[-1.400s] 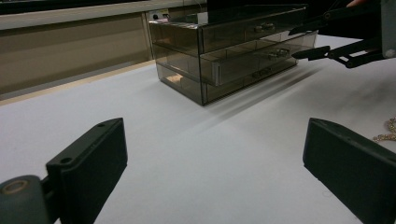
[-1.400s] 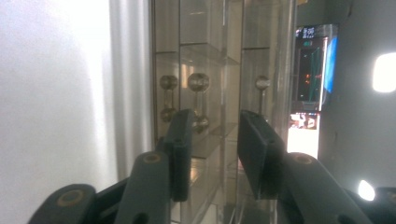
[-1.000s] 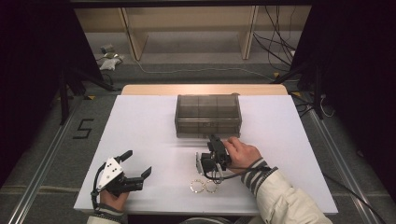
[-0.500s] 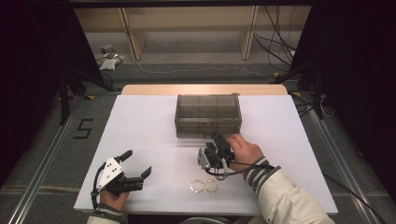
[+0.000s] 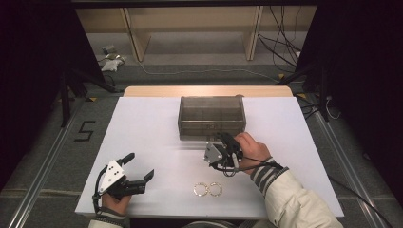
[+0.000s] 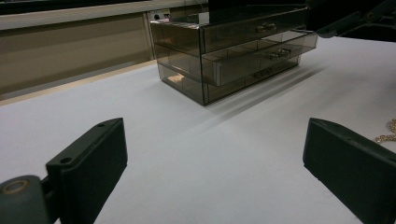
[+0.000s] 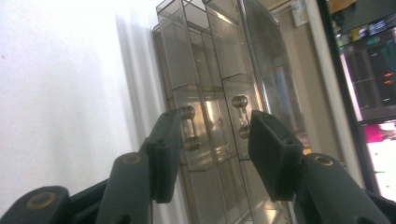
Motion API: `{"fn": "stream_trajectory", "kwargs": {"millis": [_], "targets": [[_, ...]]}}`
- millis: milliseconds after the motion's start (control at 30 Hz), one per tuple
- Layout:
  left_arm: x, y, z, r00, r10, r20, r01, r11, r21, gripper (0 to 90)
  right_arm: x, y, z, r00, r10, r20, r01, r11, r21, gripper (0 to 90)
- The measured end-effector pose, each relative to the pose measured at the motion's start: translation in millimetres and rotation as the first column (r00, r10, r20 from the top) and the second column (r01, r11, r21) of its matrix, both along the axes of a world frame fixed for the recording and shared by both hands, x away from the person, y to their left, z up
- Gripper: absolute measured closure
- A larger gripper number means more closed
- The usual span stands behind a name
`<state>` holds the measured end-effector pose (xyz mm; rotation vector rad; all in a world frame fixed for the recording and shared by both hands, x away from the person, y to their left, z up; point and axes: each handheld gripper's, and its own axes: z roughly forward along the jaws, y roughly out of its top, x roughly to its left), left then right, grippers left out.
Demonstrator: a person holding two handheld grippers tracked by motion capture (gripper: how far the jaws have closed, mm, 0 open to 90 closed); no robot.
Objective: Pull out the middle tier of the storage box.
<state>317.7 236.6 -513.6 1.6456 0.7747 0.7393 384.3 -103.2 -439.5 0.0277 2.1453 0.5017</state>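
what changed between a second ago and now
The right gripper moved away from the person, from near the two rings up to the front of the smoky drawer box. Its jaws have just been opening and now stand around the drawer handles without pressing them. The left gripper, the rings and the box stayed where they were.

We count one smoked-plastic drawer box (image 5: pixel 212 116) with three drawers stacked in it, each fitted with one handle. Two gold rings (image 5: pixel 207 189) lie on the one white desk (image 5: pixel 152 128). We count two grippers, one per hand.
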Motion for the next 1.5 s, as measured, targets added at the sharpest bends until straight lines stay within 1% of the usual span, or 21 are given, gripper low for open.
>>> {"fn": "stream_trajectory", "kwargs": {"millis": [100,133,200,367,433,500,567,633,667,700,767,900,967,1067,1133,1167,1367,1433,1500], "targets": [[0.0,0.0,0.0,1.0,0.0,0.0,0.0,1.0,0.0,6.0,3.8,-3.4,4.1,0.9994,-0.002,-0.034,0.003,1.0,0.03,55.1],[0.0,-0.1,0.0,1.0,-0.001,0.0,0.001,1.0,0.0,6.0,5.4,-4.6,5.9,0.9988,0.006,-0.048,-0.005,0.999,0.036,55.7],[-0.1,-0.3,-0.1,1.0,0.0,-0.001,0.0,1.0,-0.001,6.1,8.1,-6.4,8.8,0.9951,0.005,-0.099,0.0,0.999,0.051,56.7],[0.0,-0.1,0.0,1.0,-0.001,0.001,0.001,1.0,0.0,6.0,15.3,-9.9,16.3,0.9855,0.009,-0.169,0.003,0.997,0.074,57.2],[0.0,-0.1,0.0,1.0,-0.002,0.001,0.002,1.0,0.0,6.0,17.4,-10.5,18.6,0.9811,0.011,-0.193,0.003,0.997,0.073,56.6],[-0.2,-0.4,-0.1,1.0,-0.002,0.0,0.002,1.0,-0.002,6.0,20.9,-11.4,20.8,0.9737,0.022,-0.227,-0.005,0.997,0.072,55.8],[-0.1,-0.3,-0.1,1.0,-0.002,0.0,0.002,1.0,-0.002,6.0,25.0,-12.5,22.6,0.9629,0.022,-0.269,-0.001,0.997,0.077,54.4],[0.2,-0.4,-0.1,1.0,-0.002,0.0,0.002,1.0,-0.001,6.0,30.6,-14.3,24.2,0.9487,0.029,-0.315,-0.001,0.996,0.091,53.6],[0.3,-0.7,-0.2,1.0,-0.003,0.0,0.003,1.0,-0.001,6.0,32.8,-15.2,25.0,0.9422,0.025,-0.334,0.008,0.995,0.097,53.4],[0.4,-1.0,-0.2,1.0,-0.003,-0.002,0.003,1.0,0.001,6.0,35.5,-16.2,25.5,0.9393,0.029,-0.342,0.006,0.995,0.102,53.3],[0.7,-1.4,-0.6,1.0,-0.002,-0.004,0.002,1.0,0.001,5.9,39.5,-16.8,25.6,0.9306,0.036,-0.364,0.005,0.994,0.109,53.4],[0.6,-0.8,-0.6,1.0,-0.003,-0.005,0.003,1.0,-0.001,5.9,46.4,-15.9,23.9,0.9241,0.037,-0.38,0.001,0.995,0.097,53.6],[0.6,-0.7,-0.5,1.0,-0.004,-0.004,0.004,1.0,-0.002,5.9,50.0,-15.1,23.3,0.9198,0.028,-0.391,0.008,0.996,0.089,53.6],[0.5,-0.7,-0.5,1.0,-0.004,-0.004,0.004,1.0,-0.002,5.8,55.3,-14.0,22.1,0.917,0.023,-0.398,0.01,0.997,0.081,53.9],[0.5,-0.6,-0.5,1.0,-0.004,-0.004,0.004,1.0,-0.002,5.8,57.9,-12.8,21.3,0.9119,0.012,-0.41,0.017,0.998,0.068,54.2],[0.6,-0.5,-0.5,1.0,-0.004,-0.003,0.004,1.0,-0.001,5.8,59.6,-12.3,20.7,0.9126,0.01,-0.409,0.015,0.998,0.058,54.2],[0.6,-0.5,-0.5,1.0,-0.004,-0.003,0.004,1.0,-0.001,5.9,67.1,-9.6,15.8,0.8991,-0.012,-0.438,0.026,0.999,0.026,54.7],[0.7,-0.7,-0.5,1.0,-0.003,-0.003,0.003,1.0,-0.001,5.8,69.4,-8.9,13.7,0.8963,-0.016,-0.443,0.025,1.0,0.014,54.7],[0.6,-1.2,-0.6,1.0,-0.004,-0.004,0.004,1.0,0.001,5.8,71.4,-8.3,11.5,0.8959,-0.02,-0.444,0.027,1.0,0.008,54.7]]}}
